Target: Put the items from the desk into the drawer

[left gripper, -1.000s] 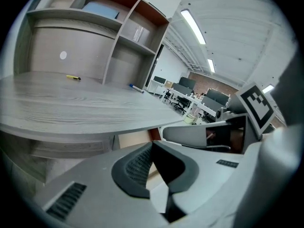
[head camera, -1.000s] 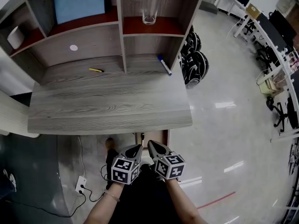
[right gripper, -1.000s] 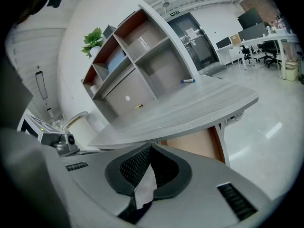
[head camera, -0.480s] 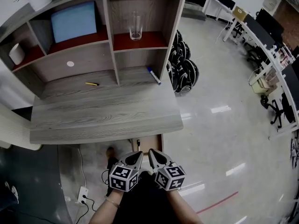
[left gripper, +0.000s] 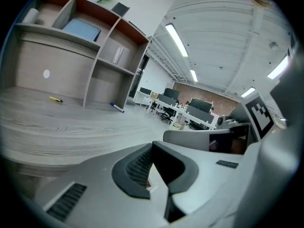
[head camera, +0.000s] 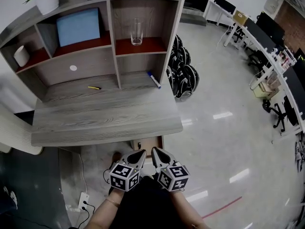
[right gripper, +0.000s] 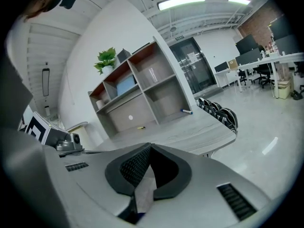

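Yellow pen: flat at desk back, below left shelf bay, untouched.
Blue marker: flat too, right bay, near the desk side edge.
Brown box: under desk front, prob. the drawer; open or not, can't tell.
Left gripper: jaws pressed together, empty, low before the desk, staging I'd say.
Right gripper: same, tips together, nothing pinched, well apart from both items.

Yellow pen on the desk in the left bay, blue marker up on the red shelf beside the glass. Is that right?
Not quite. The blue marker lies on the desk in the right bay, below the shelf that holds the glass. The head view shows it. The rest stands.
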